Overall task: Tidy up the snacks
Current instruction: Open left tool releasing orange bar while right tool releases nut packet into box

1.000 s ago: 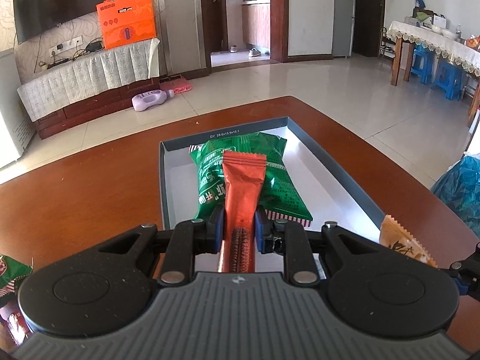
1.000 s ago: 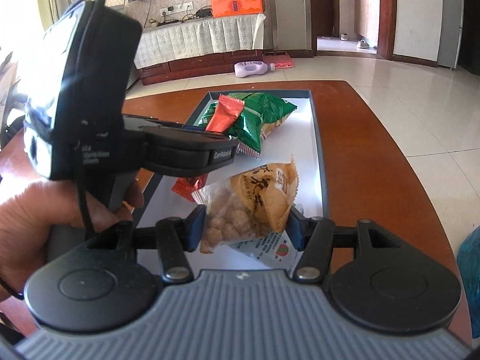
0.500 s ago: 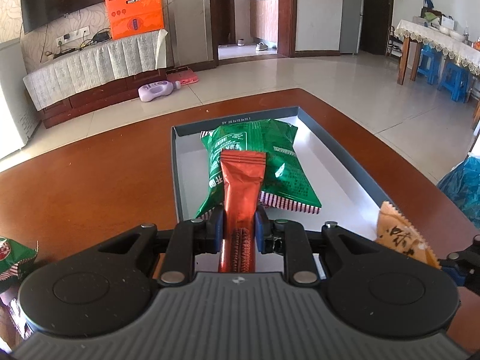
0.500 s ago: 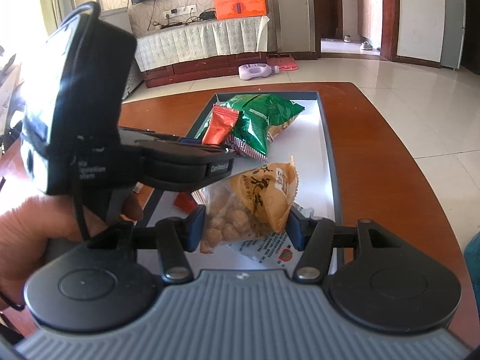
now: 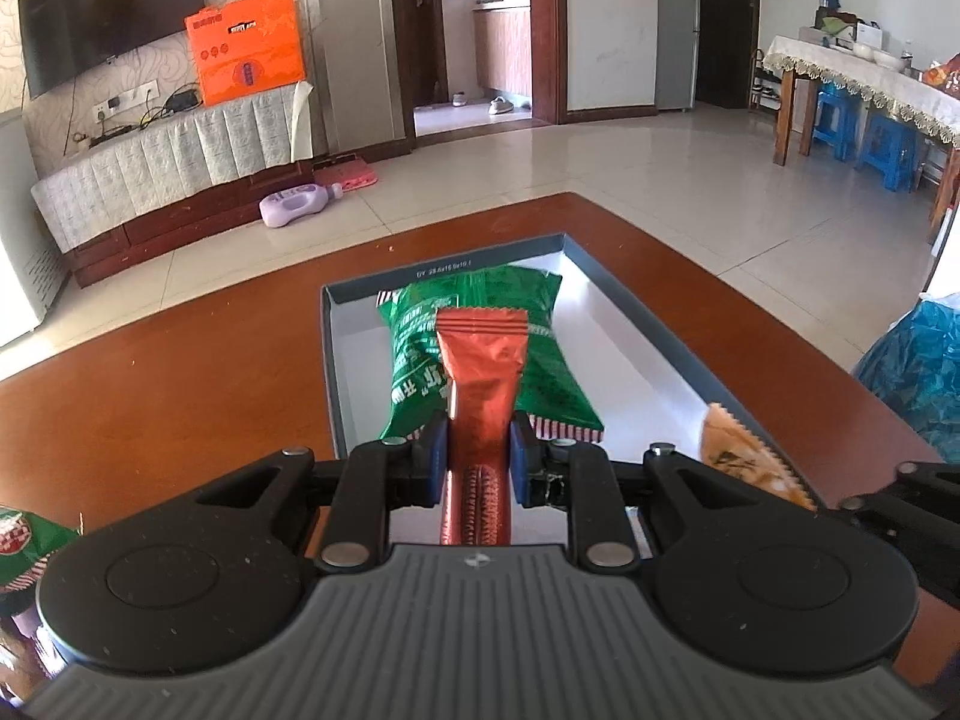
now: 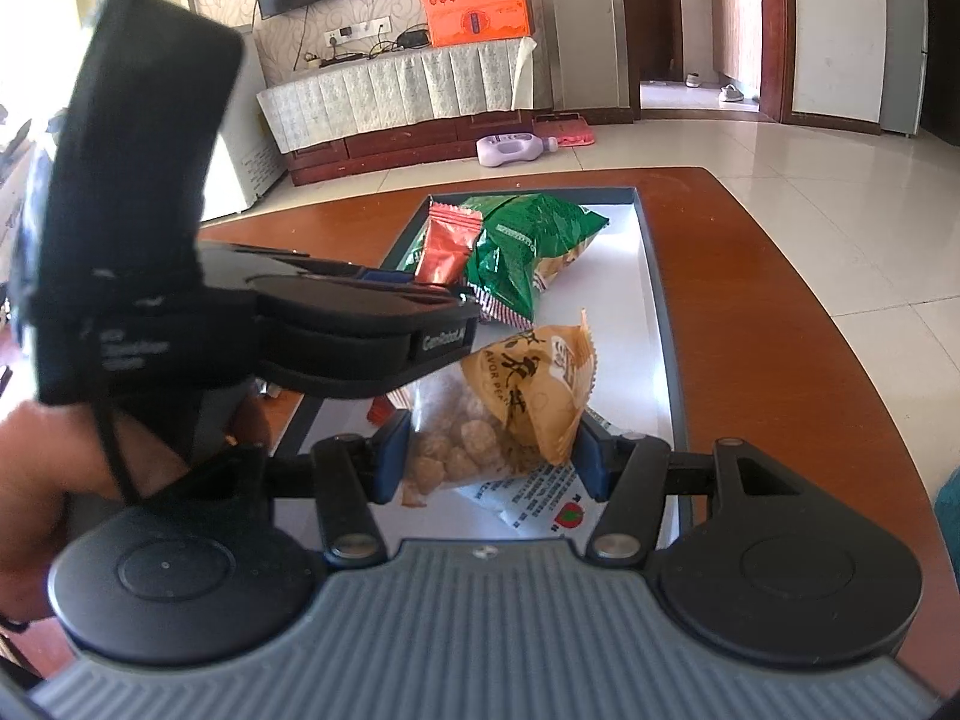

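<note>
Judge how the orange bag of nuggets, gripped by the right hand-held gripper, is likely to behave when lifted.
The orange bag probably flops: it is thin crinkled film, bulging unevenly between the right hand-held gripper's pads. It looks light for its size, being puffy with loose nuggets inside. The nuggets may shift or crush if squeezed hard, and the glossy film could slip.

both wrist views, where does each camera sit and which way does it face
Left wrist: on the left claw, facing down its fingers at the red packet it grips over the tray.
Right wrist: on the right claw, facing the orange bag between its fingers; a hand shows.
Shared: tray, green bag, red packet.
</note>
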